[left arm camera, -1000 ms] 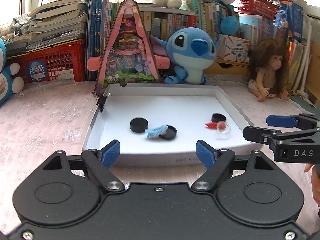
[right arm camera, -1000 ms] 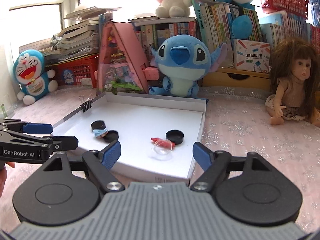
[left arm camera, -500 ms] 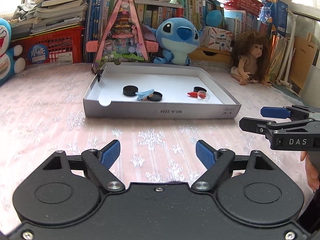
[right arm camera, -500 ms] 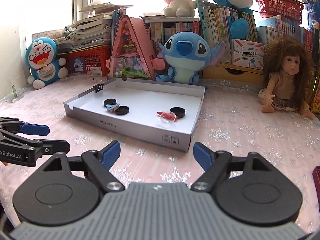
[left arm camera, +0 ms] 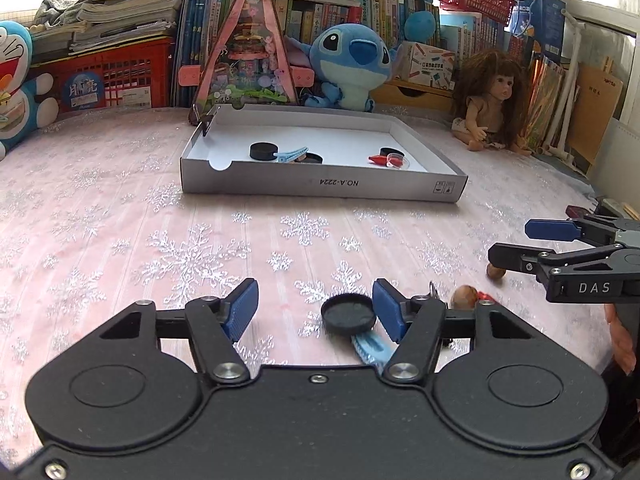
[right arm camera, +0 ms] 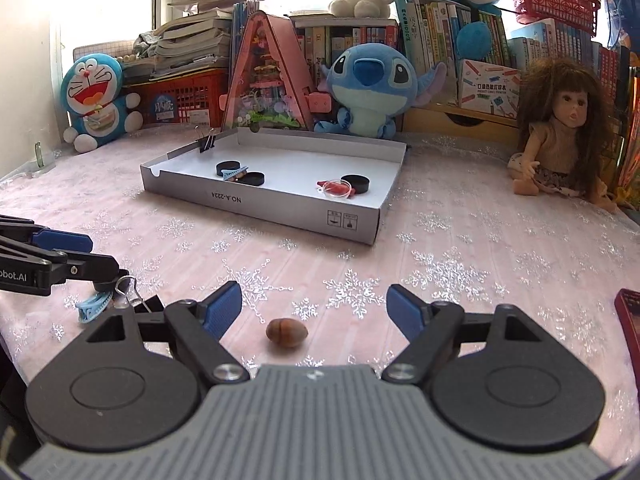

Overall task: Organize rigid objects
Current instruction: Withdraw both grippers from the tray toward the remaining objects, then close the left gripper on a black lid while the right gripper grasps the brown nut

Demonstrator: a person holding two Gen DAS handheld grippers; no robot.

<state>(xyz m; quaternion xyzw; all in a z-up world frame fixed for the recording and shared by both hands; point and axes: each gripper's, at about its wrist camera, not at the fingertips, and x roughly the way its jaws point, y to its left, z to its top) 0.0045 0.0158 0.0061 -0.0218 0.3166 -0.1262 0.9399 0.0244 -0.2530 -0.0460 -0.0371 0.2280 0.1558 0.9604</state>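
While my left tongs [left arm camera: 316, 310] stand wide over the pink snowflake cloth [left arm camera: 120, 220], a black disc [left arm camera: 349, 314] lies between their blue pads, just inside the right pad [left arm camera: 387, 314], with a light-blue hair clip [left arm camera: 370, 347] poking out from under it toward me. Just past that right pad I see a brown nut [left arm camera: 464, 295]. My right tongs [right arm camera: 314, 308] are spread wide too and hold nothing; another brown nut [right arm camera: 287, 332] lies on the cloth between their pads, nearer the left one and touching neither. To their left, beside the left tongs' tip, lie the hair clip [right arm camera: 93, 306] and a binder clip [right arm camera: 132, 294]. Well ahead of both tongs sits the shallow white box [right arm camera: 256, 204], holding black discs, a blue clip, something red and a clear round piece. Beyond it stand a blue plush [right arm camera: 370, 88] and a pink triangular toy case [right arm camera: 268, 80]; a long-haired doll [right arm camera: 560, 136] sits off to the right.
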